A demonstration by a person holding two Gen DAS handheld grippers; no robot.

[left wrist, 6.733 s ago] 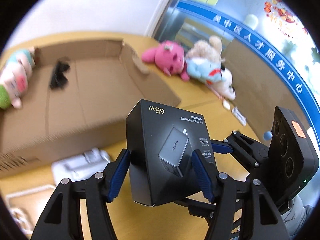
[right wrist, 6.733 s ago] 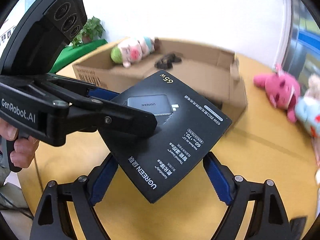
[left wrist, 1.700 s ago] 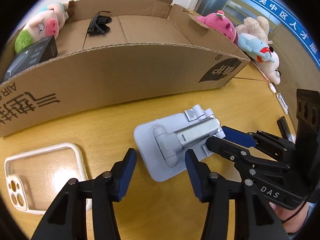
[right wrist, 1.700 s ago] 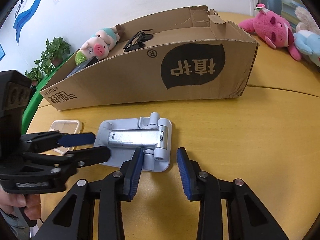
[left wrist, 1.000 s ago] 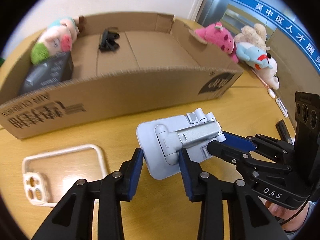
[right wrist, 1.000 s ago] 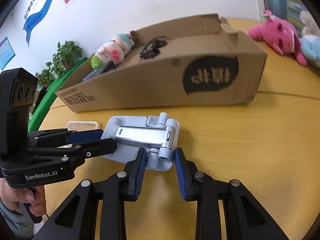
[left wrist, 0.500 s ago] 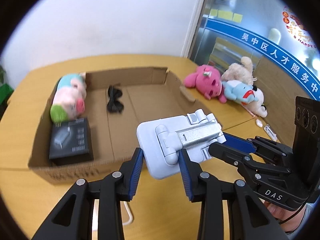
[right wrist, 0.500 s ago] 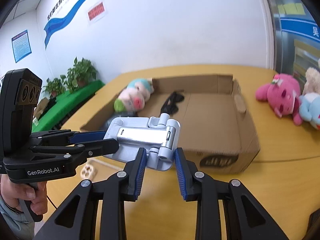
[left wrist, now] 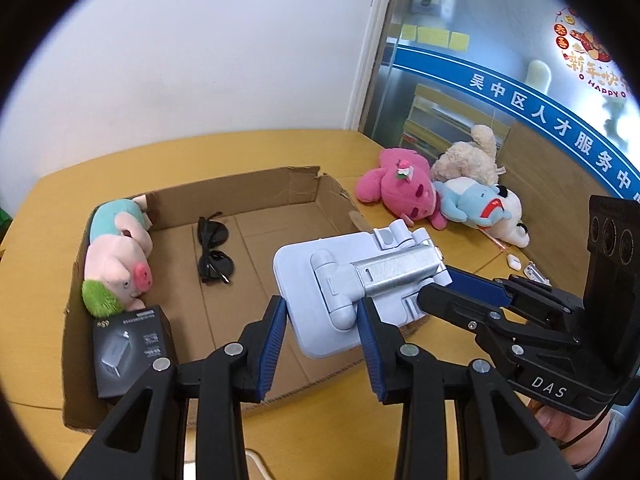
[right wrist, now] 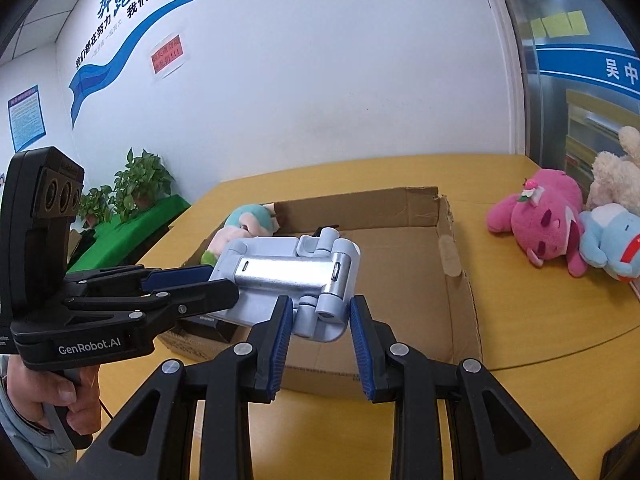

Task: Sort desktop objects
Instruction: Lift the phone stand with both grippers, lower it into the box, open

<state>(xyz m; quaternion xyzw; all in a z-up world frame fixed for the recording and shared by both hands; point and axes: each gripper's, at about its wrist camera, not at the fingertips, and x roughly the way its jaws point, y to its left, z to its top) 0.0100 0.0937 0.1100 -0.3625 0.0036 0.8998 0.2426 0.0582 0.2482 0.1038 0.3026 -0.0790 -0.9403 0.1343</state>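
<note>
A folded pale-blue phone stand (left wrist: 352, 284) with a silver arm is held in the air above the cardboard box (left wrist: 280, 188), gripped from two sides. My left gripper (left wrist: 322, 340) is shut on its near end. My right gripper (right wrist: 318, 328) is shut on its hinged end (right wrist: 296, 276). In the box lie a pig plush (left wrist: 116, 264), black sunglasses (left wrist: 214, 252) and a black charger box (left wrist: 128, 348). Each gripper shows in the other's view, the right (left wrist: 460, 296) and the left (right wrist: 192, 284).
The box stands on a round yellow table (right wrist: 560, 312). A pink plush (left wrist: 400, 188), a blue plush (left wrist: 476, 200) and a cream plush (left wrist: 468, 160) lie right of it. Small white items (left wrist: 520, 264) lie by the right edge. Plants (right wrist: 136, 188) stand at the left wall.
Both grippers closed on the phone stand on the table, lifted it together and carried it over the box. The black charger box, held earlier, now lies in the box.
</note>
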